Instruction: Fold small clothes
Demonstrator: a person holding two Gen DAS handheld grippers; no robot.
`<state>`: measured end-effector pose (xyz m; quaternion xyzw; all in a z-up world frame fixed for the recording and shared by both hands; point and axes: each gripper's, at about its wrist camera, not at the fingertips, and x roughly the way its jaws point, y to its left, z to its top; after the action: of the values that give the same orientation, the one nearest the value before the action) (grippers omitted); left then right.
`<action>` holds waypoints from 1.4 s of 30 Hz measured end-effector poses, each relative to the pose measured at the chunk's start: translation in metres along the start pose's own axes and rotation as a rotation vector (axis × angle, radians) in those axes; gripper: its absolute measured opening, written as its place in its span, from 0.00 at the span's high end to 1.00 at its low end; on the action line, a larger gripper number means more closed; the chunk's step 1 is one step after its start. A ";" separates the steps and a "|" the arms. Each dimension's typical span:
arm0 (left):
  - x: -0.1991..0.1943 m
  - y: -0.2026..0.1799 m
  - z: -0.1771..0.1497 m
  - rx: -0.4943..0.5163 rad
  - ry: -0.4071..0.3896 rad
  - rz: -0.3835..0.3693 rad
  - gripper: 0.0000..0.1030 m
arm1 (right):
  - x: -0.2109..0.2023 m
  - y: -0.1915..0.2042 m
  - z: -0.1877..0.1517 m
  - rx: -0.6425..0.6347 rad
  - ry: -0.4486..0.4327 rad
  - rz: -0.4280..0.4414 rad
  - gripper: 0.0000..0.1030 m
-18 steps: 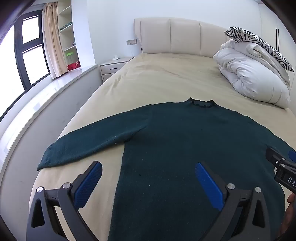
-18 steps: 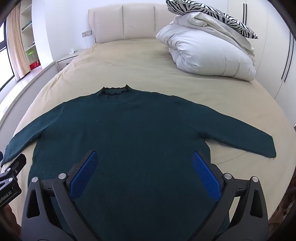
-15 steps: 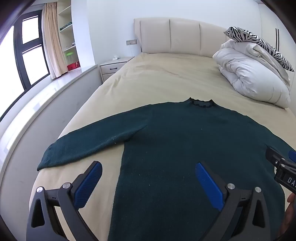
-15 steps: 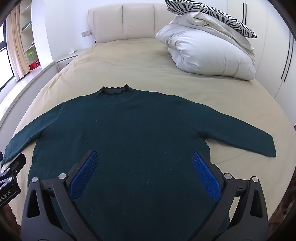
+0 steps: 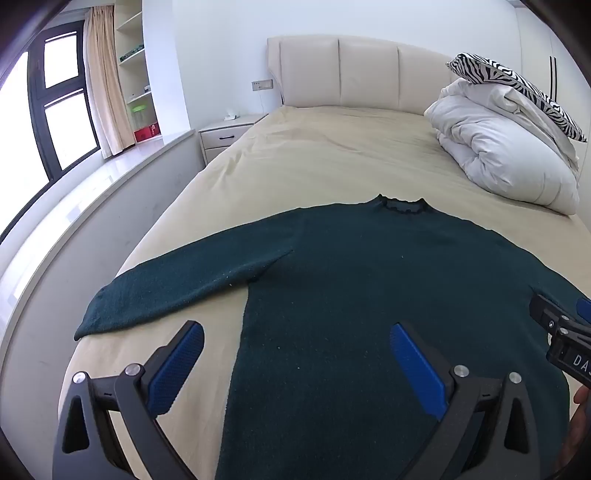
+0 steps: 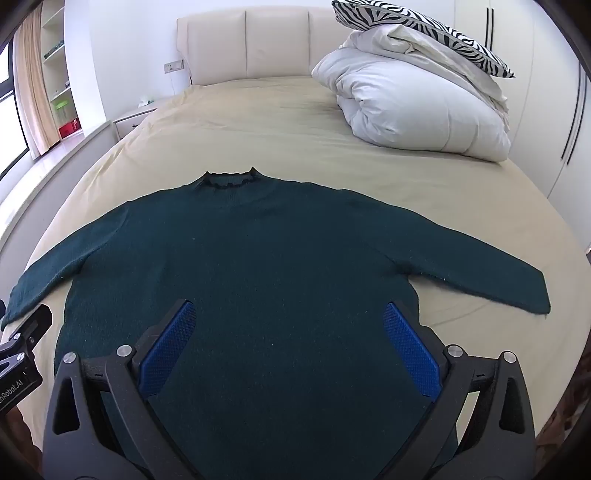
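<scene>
Sweater (image 6: 280, 266) first: it is dark green and lies flat on the bed (image 6: 258, 122), face up, with both sleeves spread out wide.

The left gripper (image 5: 295, 363) hangs just above the near part of the sweater. It is wide open and holds nothing. Its one blue finger is over bare bed sheet and the other is over the green cloth, so the sweater's side edge runs between them. Ahead of it and off to its left lies the left sleeve (image 5: 184, 284), reaching out to the edge of the bed.

The right gripper (image 6: 291, 349) is wide open too, with nothing in it. It hangs over the lower middle of the sweater. Ahead of it, far off, is the frilly collar (image 6: 229, 179). To its right lies the right sleeve (image 6: 461, 266).

I think no folding is done yet. No sleeve is tucked in and the body is not doubled over. All the folds are left to do.

The left view shows the whole left sleeve, a window (image 5: 33, 122) and a nightstand (image 5: 225, 134) far ahead on the left. The right view shows the whole right sleeve and all of the white duvet (image 6: 417, 103) with the zebra pillow (image 6: 424, 29) on top, far ahead on the right. Each view shows a bit of the other gripper at its edge.
</scene>
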<state>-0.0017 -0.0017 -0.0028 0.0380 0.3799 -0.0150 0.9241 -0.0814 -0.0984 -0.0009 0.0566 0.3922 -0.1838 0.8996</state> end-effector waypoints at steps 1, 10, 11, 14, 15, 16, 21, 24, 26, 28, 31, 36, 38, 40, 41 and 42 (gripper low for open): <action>0.000 0.000 -0.001 -0.001 -0.001 0.001 0.00 | 0.000 0.000 0.000 0.000 0.000 0.001 0.00; -0.002 0.003 0.002 -0.007 -0.004 0.004 0.00 | 0.002 0.002 -0.002 -0.002 0.009 0.002 0.00; -0.001 0.003 0.002 -0.007 -0.003 0.003 0.00 | 0.002 0.002 -0.003 -0.001 0.010 0.003 0.00; -0.001 0.003 0.002 -0.007 -0.004 0.003 0.00 | 0.003 0.002 -0.003 -0.002 0.012 0.003 0.00; -0.001 0.003 0.002 -0.008 -0.004 0.003 0.00 | 0.003 0.002 -0.003 -0.001 0.013 0.002 0.00; -0.001 0.003 0.002 -0.008 -0.004 0.003 0.00 | 0.003 0.002 -0.003 -0.001 0.013 0.003 0.00; -0.001 0.003 0.002 -0.007 -0.004 0.004 0.00 | 0.003 0.002 -0.003 -0.002 0.014 0.003 0.00; -0.001 0.003 0.002 -0.007 -0.004 0.004 0.00 | 0.004 0.003 -0.003 -0.001 0.014 0.003 0.00; -0.001 0.003 0.002 -0.007 -0.005 0.004 0.00 | 0.004 0.003 -0.003 -0.001 0.015 0.005 0.00; -0.001 0.003 0.002 -0.007 -0.005 0.004 0.00 | 0.005 0.003 -0.004 -0.002 0.017 0.005 0.00; -0.001 0.003 0.002 -0.007 -0.006 0.003 0.00 | 0.006 0.003 -0.003 0.000 0.019 0.007 0.00; -0.001 0.004 0.002 -0.008 -0.005 0.004 0.00 | 0.006 0.004 -0.004 0.002 0.022 0.009 0.00; 0.000 0.005 0.002 -0.008 -0.005 0.004 0.00 | 0.006 0.004 -0.004 0.003 0.021 0.009 0.00; 0.000 0.005 0.002 -0.008 -0.005 0.004 0.00 | 0.006 0.004 -0.004 0.003 0.023 0.009 0.00; 0.000 0.005 0.002 -0.008 -0.005 0.004 0.00 | 0.006 0.003 -0.004 0.003 0.022 0.010 0.00; 0.000 0.005 0.002 -0.008 -0.005 0.003 0.00 | 0.006 0.004 -0.004 0.003 0.022 0.010 0.00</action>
<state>-0.0005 0.0032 -0.0012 0.0349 0.3777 -0.0122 0.9252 -0.0791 -0.0959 -0.0079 0.0618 0.4016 -0.1793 0.8960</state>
